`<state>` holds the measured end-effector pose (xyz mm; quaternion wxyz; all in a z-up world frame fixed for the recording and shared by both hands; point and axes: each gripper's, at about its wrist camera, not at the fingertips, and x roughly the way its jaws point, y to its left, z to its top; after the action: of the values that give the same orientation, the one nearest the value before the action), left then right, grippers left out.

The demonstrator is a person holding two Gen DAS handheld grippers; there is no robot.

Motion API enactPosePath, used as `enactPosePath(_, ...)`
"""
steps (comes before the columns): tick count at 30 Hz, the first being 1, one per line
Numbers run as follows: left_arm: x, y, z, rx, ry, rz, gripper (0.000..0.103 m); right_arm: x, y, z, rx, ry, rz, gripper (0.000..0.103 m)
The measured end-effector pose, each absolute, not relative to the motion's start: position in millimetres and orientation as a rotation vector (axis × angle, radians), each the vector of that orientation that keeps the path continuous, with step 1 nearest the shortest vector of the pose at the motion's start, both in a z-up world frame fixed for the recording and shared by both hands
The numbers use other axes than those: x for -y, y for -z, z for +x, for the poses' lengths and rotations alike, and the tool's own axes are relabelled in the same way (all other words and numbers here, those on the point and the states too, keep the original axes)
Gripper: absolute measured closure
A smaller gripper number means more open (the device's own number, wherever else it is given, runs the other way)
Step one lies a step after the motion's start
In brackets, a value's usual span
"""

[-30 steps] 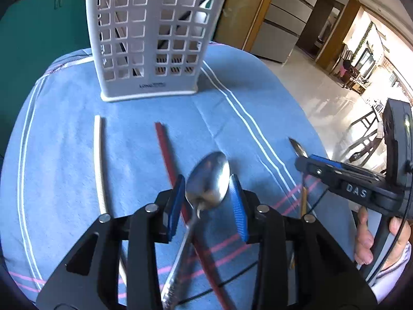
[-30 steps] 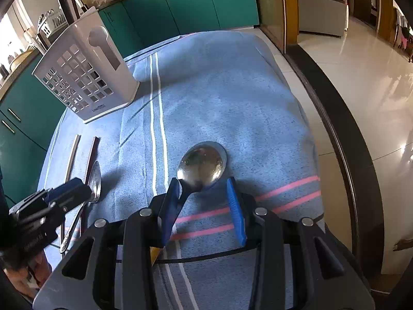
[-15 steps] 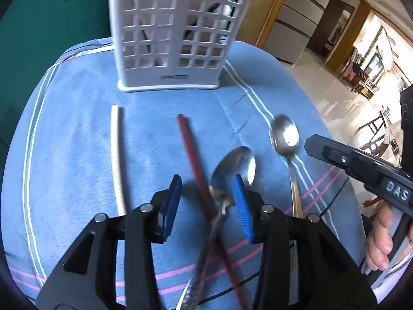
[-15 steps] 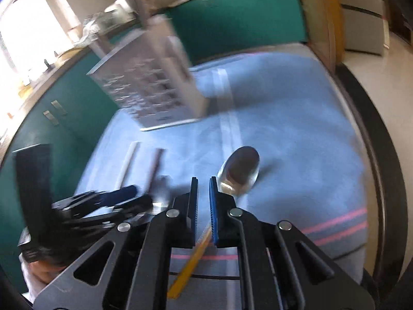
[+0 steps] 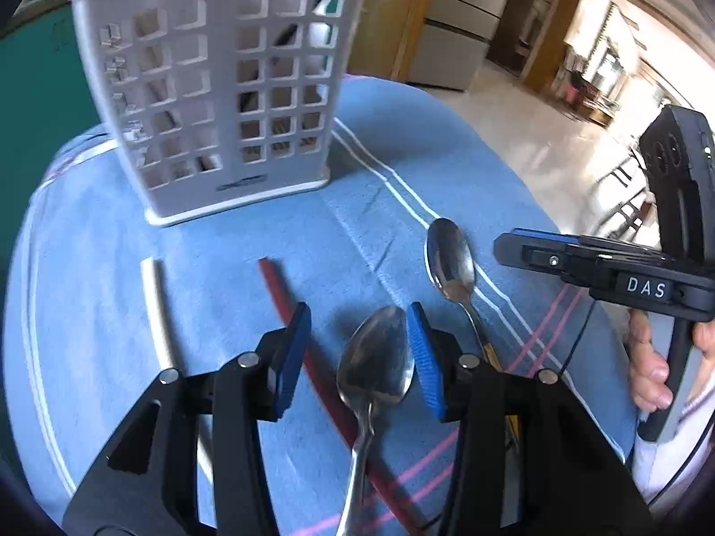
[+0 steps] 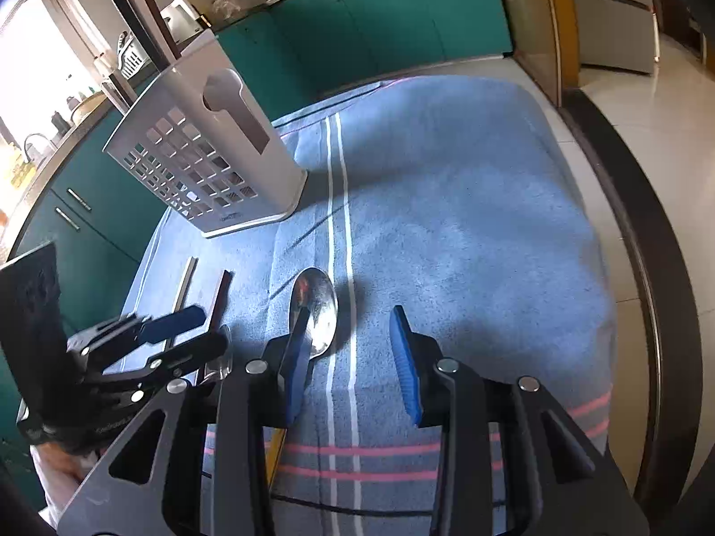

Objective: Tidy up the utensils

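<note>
A white slotted caddy [image 5: 214, 102] [image 6: 201, 156] stands at the back of the blue towel [image 5: 134, 223] [image 6: 447, 223]. In front of it lie a white chopstick [image 5: 156, 312] [image 6: 187, 281] and a red chopstick [image 5: 281, 295] [image 6: 221, 295]. A steel spoon [image 5: 375, 366] lies with its bowl between the opening jaws of my left gripper [image 5: 359, 312] [image 6: 196, 326], close to the right pad and not pinched. A yellow-handled spoon [image 5: 449, 263] [image 6: 315, 308] lies beside it. My right gripper [image 6: 348, 312] [image 5: 514, 245] is opening; that spoon sits at its left finger, with nothing between the pads.
A person's hand [image 5: 648, 357] holds the right gripper's handle. Green cabinets [image 6: 380, 22] stand behind the table. The towel drops off the table edge at the right, above a shiny floor [image 6: 670, 111]. A thin black cable [image 6: 313, 502] crosses the towel's near end.
My right gripper snapped shut and has reopened, with the yellow-handled spoon now off to its left. My left gripper widened and shifted, so the steel spoon sits nearer its right pad.
</note>
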<state>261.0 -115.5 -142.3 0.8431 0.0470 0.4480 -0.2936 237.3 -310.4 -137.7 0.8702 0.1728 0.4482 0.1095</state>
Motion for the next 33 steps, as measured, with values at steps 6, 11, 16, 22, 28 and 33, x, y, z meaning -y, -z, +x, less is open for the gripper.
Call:
enactPosePath(6, 119, 152, 280, -0.991, 0.706, 0.089, 0.068, 310, 146, 243, -0.959, -0.256, 0.379, 0.068)
enactPosePath(11, 113, 151, 279, -0.992, 0.692, 0.067, 0.077, 308, 146, 243, -0.961, -0.25, 0.363, 0.068)
enactPosePath(16, 105, 144, 275, -0.979, 0.692, 0.029, 0.076, 302, 141, 246, -0.959, -0.254, 0.335, 0.063)
enactPosePath(22, 89, 144, 276, -0.984, 0.726, 0.025, 0.064, 302, 137, 264, -0.963, -0.294, 0.324, 0.059)
enactPosePath(28, 84, 151, 285, -1.018, 0.78, 0.002, 0.068, 304, 150, 276, -0.983, -0.36, 0.364, 0.059)
enactPosePath(33, 86, 159, 290, -1.057, 0.808, -0.009, 0.09, 306, 151, 276, -0.992, -0.409, 0.38, 0.076)
